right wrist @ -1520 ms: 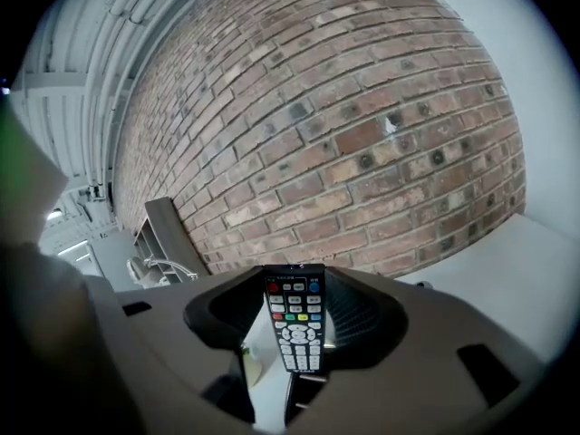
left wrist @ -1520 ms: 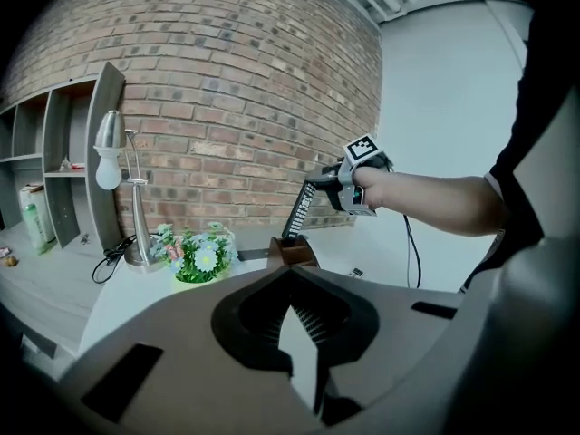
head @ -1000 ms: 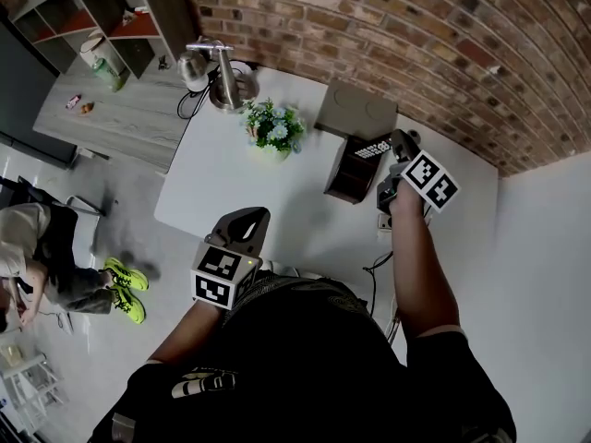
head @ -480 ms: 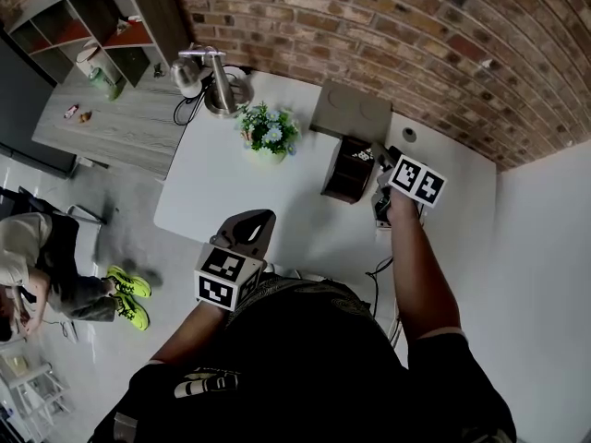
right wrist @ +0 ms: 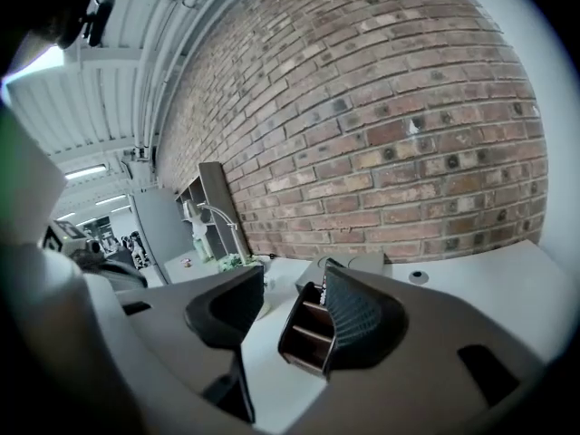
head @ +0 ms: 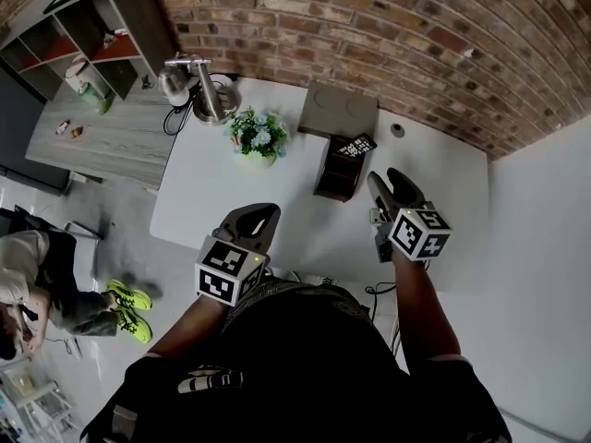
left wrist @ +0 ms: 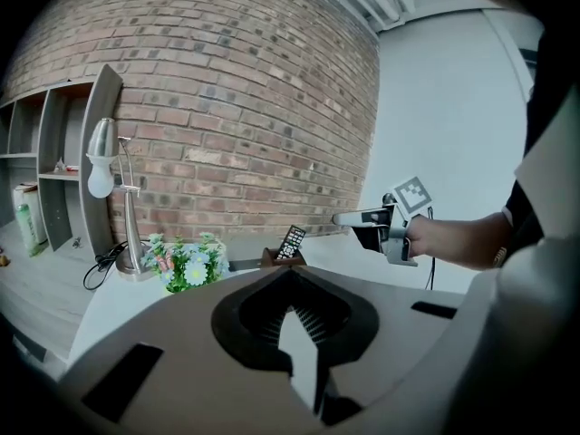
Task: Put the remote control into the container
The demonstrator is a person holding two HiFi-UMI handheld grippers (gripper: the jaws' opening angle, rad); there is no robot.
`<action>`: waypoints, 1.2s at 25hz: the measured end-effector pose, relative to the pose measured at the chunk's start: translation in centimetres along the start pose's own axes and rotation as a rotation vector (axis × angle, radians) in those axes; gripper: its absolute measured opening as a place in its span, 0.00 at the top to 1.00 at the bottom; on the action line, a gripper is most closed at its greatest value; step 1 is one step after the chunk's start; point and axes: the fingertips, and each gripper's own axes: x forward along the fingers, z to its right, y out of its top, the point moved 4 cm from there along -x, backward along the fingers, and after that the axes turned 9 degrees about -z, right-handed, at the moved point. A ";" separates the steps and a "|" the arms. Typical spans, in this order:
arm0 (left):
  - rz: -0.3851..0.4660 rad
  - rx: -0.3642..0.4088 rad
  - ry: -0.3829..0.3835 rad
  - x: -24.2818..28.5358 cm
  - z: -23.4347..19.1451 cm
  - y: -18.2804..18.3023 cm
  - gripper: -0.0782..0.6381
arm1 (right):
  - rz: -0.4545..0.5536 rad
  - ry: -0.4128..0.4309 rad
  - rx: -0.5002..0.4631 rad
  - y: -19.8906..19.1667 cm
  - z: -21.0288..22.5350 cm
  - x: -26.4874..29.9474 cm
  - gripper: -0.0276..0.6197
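At the near edge of the counter (head: 211,185), the left claw (head: 259,218) hovers over the white top. Its tips are pressed together and there is nothing between them. The marker cube behind it sits just past the counter's edge, above the person's dark clothing.

Toward the near right of the counter, the right claw (head: 386,178) is held out on a bare forearm. It is spread wide and grips nothing. Its own view looks between the two dark ribbed pads to the container beyond, which it does not touch.

The container (head: 334,172) is a dark brown open-topped box with inner dividers. It stands about mid-counter, just past the right claw. The remote control (head: 355,146) is already in it, at its far end. It stands tilted, with its buttoned upper part sticking out above the rim.

Left of the container, and apart from it, a small pot of white and blue flowers (head: 256,137) sits on the counter. Just behind the container, a flat grey box (head: 339,111) lies against the far edge. At the far left corner stands a chrome desk lamp (head: 198,85), with a black cable trailing from its base.

A red brick wall (head: 388,26) runs along the far edge. Beyond the counter's left side are a grey wooden sideboard (head: 102,132) and open shelving (head: 92,26). On the floor there, a seated person wears bright green shoes (head: 123,300).
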 end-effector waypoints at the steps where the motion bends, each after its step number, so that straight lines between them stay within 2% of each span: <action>1: -0.002 0.005 -0.015 0.1 0.3 0.1 0.88 | 0.002 0.009 -0.003 -0.5 -0.7 -0.9 0.62; 3: -0.008 0.019 -0.042 0.4 0.7 0.3 0.88 | 0.016 0.033 0.018 -1.3 -2.0 -2.4 0.66; 6: -0.006 0.049 -0.079 1.1 1.4 0.8 0.88 | 0.046 0.070 0.061 -2.8 -4.3 -4.4 0.93; 7: 0.002 0.053 -0.090 1.3 1.7 1.0 0.88 | 0.053 0.080 0.064 -3.4 -5.1 -5.0 0.94; 12: 0.034 0.048 -0.155 2.1 3.1 1.9 0.88 | 0.069 0.090 0.088 -6.1 -8.2 -6.1 0.95; 15: 0.015 0.072 -0.177 2.7 4.0 1.9 0.88 | 0.049 0.086 0.048 -7.2 -9.4 -6.2 0.95; 17: -0.002 0.095 -0.187 3.0 4.5 1.7 0.88 | 0.044 0.070 0.034 -7.4 -9.3 -6.4 0.95; 22: -0.031 0.136 -0.197 3.5 5.1 1.4 0.88 | 0.042 0.057 0.071 -8.0 -9.0 -6.7 0.95; 30: -0.044 0.145 -0.202 3.7 5.3 0.9 0.88 | -0.004 0.039 0.059 -8.6 -8.7 -6.2 0.94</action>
